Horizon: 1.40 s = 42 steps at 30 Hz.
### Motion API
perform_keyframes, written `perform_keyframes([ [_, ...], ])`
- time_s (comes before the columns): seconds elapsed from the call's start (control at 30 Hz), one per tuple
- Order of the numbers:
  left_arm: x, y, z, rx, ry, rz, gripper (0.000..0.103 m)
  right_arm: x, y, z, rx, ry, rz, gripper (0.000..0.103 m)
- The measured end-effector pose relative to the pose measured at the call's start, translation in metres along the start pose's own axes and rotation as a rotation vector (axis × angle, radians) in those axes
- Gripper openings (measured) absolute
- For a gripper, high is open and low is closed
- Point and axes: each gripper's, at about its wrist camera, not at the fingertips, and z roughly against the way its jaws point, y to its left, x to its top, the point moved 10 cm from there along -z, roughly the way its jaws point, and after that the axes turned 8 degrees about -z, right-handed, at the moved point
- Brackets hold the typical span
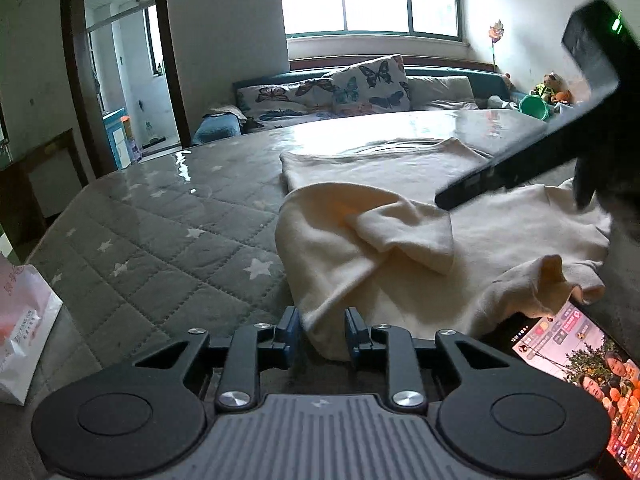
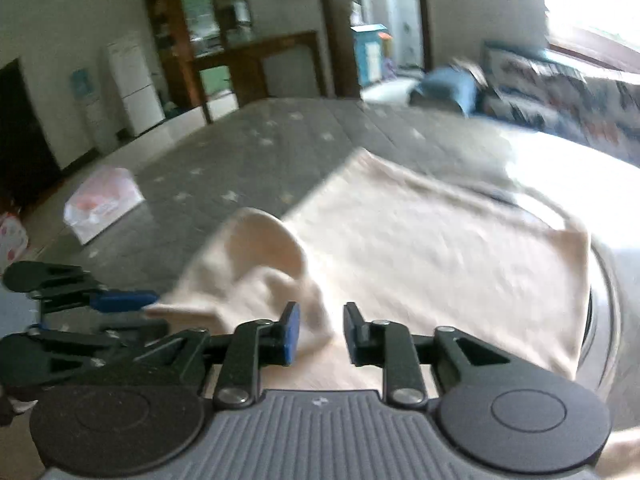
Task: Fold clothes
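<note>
A cream garment (image 1: 400, 248) lies spread on the grey star-quilted table cover (image 1: 160, 216), with a sleeve bunched over its near left part. My left gripper (image 1: 322, 332) sits low at the garment's near edge. Its jaws stand apart, a fold of cloth lies in the gap, and the blue pads do not visibly press on it. The blurred right wrist view shows my right gripper (image 2: 322, 332) open above the garment (image 2: 420, 248), a loose fold below the gap. There my left gripper (image 2: 154, 312) reaches in from the left to the cloth's edge. The right tool's dark housing (image 1: 520, 152) hangs over the garment.
A lit phone (image 1: 580, 364) lies on the table at the near right, partly under the garment's hem. A white plastic bag (image 1: 20, 320) sits at the table's left edge. A sofa with butterfly cushions (image 1: 360, 84) stands behind the table under the window.
</note>
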Motion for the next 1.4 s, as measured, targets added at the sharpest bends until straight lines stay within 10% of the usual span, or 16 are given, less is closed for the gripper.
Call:
perform_keyframes([
  [0.23,0.000,0.000,-0.003,0.015,-0.001,-0.015,0.027,-0.008,-0.015,-0.016,0.058,-0.015,-0.132,0.033],
  [0.33,0.000,0.001,-0.004,0.017,0.000,-0.016,0.018,-0.005,-0.008,-0.015,0.054,-0.016,-0.097,0.008],
  [0.7,0.000,0.015,0.006,0.051,-0.014,0.067,0.011,0.088,0.065,0.062,0.088,-0.253,0.149,0.007],
  [1.03,-0.005,0.027,0.018,0.031,-0.033,0.100,0.011,0.112,0.113,0.084,0.112,-0.287,0.262,0.007],
  [1.13,0.001,0.017,0.027,0.015,-0.064,0.049,0.021,0.111,0.114,0.079,0.105,-0.279,0.262,0.007],
  [1.2,0.008,0.011,0.029,0.034,-0.080,0.016,0.045,0.110,0.115,0.078,0.108,-0.277,0.259,0.007],
  [1.33,0.017,0.004,0.019,0.040,-0.082,-0.015,0.046,0.108,0.112,0.081,0.106,-0.281,0.256,0.007],
  [1.4,0.015,0.006,0.009,0.045,-0.045,-0.011,0.025,0.106,0.107,0.085,0.098,-0.282,0.252,0.007],
])
